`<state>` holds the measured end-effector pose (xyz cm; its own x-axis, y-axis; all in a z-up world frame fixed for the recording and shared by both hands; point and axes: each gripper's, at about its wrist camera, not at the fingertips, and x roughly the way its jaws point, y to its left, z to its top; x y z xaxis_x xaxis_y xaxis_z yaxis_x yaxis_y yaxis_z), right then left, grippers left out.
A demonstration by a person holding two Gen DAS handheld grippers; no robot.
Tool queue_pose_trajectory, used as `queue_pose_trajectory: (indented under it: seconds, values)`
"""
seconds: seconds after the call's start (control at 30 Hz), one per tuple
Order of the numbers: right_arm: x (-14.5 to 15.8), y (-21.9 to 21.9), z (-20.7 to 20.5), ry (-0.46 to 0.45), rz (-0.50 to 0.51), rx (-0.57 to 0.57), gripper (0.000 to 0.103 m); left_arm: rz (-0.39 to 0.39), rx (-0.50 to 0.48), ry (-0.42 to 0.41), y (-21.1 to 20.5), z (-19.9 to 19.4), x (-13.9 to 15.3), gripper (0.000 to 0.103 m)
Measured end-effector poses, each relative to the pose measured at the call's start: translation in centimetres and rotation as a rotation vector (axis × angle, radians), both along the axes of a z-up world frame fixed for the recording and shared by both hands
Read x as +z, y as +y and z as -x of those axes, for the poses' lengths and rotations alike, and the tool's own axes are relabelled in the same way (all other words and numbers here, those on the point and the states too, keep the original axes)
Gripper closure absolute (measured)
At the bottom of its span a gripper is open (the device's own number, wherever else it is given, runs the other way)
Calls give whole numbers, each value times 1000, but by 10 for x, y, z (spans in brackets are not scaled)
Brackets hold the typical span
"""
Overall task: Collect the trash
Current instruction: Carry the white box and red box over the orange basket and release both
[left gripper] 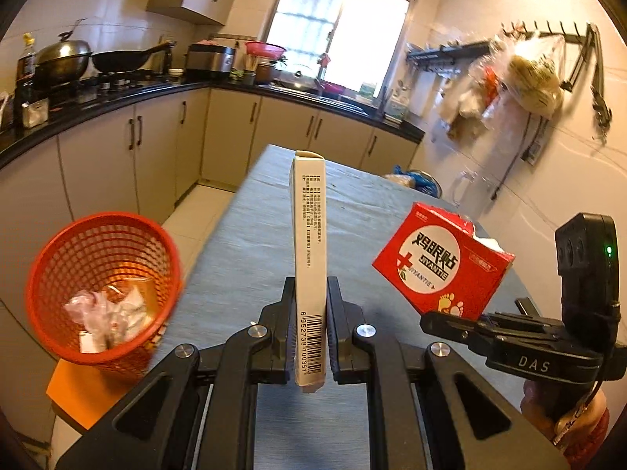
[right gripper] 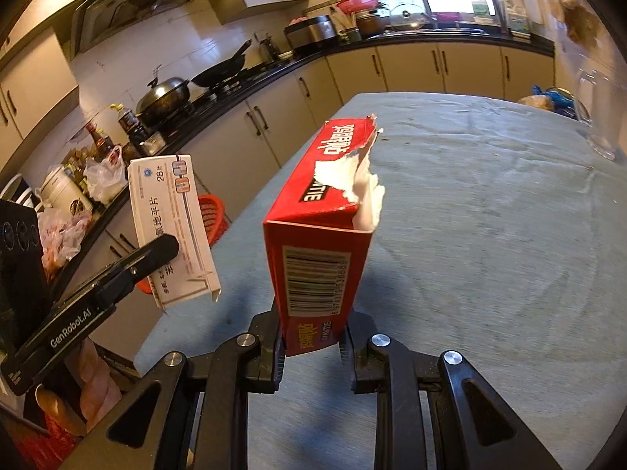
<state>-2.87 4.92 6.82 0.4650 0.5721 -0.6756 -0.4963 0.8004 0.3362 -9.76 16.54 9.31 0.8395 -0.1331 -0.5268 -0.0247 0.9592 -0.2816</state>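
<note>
We are holding two boxes, one in each gripper. Our left gripper [left gripper: 309, 337] is clamping the lower end of one slim white box [left gripper: 309, 258], standing it edge-on and upright above the near part of the table [left gripper: 352, 211]. Our right gripper [right gripper: 313, 337] is gripping the bottom of one red box [right gripper: 321, 243], whose top is torn open with white lining showing. One orange mesh basket [left gripper: 102, 286] is standing off the table's left edge, on an orange surface, with crumpled wrappers and paper lying inside. The left wrist view is giving us the basket's whole rim and contents, the barcode edge of the white box, and the red box's printed front face [left gripper: 443, 262] off to the right with the right gripper beneath it. The right wrist view is showing only a sliver of that basket [right gripper: 213, 215] behind the white box's broad printed face [right gripper: 172, 231], the red box's barcode side, and one clear glass jar [right gripper: 599, 113] near the table's far right corner.
</note>
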Motion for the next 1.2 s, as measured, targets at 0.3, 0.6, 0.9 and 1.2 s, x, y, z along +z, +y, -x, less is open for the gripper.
queue_pose_trajectory:
  seconds: [0.3,0.6,0.9,1.2]
  values:
    - [5,56,4,-4,8,104,78,15,97,-28,53,13,5,91]
    - [11,112,8,-13,19,203,78,34,189,-26,104,25,-1,91]
    - [9,162,10,6,23,273,78,49,256,9,140,32,-16,91]
    - [-1,195,6,41,35,313,78,66,272,46,161,28,-30,91]
